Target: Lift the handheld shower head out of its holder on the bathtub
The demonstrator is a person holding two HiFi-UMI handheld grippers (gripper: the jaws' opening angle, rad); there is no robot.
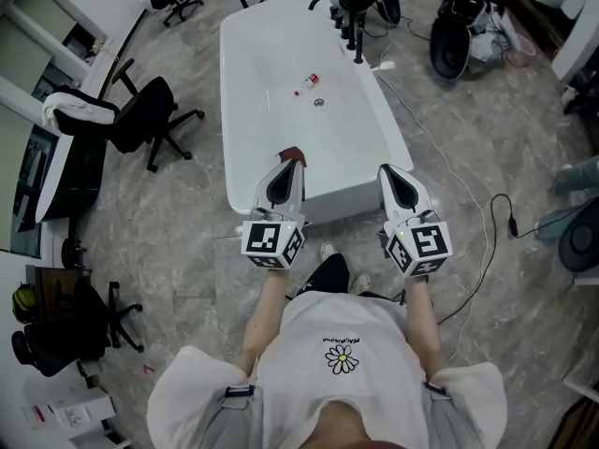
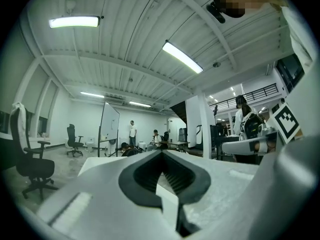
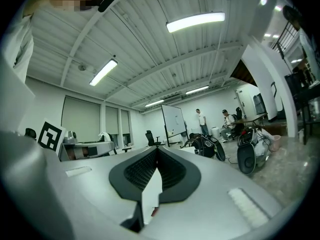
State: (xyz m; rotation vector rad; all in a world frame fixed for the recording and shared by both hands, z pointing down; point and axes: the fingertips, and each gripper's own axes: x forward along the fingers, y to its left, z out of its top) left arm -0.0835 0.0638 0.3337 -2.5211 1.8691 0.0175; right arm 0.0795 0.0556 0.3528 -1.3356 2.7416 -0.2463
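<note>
The white bathtub (image 1: 245, 110) runs away from me in the head view. Black tap fittings stand on its far rim, with the dark handheld shower head (image 1: 358, 37) upright in its holder at the far right corner. Both grippers hover over the near end, far from the fittings and pointing level toward them. My left gripper (image 1: 287, 164) is shut with nothing in it, its tips (image 2: 162, 153) meeting. My right gripper (image 1: 392, 171) is also shut and empty, its pads (image 3: 150, 171) closed together. In both gripper views only the room beyond shows; the shower head is hidden.
A small bottle with a red cap (image 1: 306, 85) lies in the tub near the drain (image 1: 319, 102). A small dark red thing (image 1: 292, 152) sits at the near rim. A black office chair (image 1: 150, 110) stands left, a cable (image 1: 487, 232) trails right. People stand far off (image 3: 201, 119).
</note>
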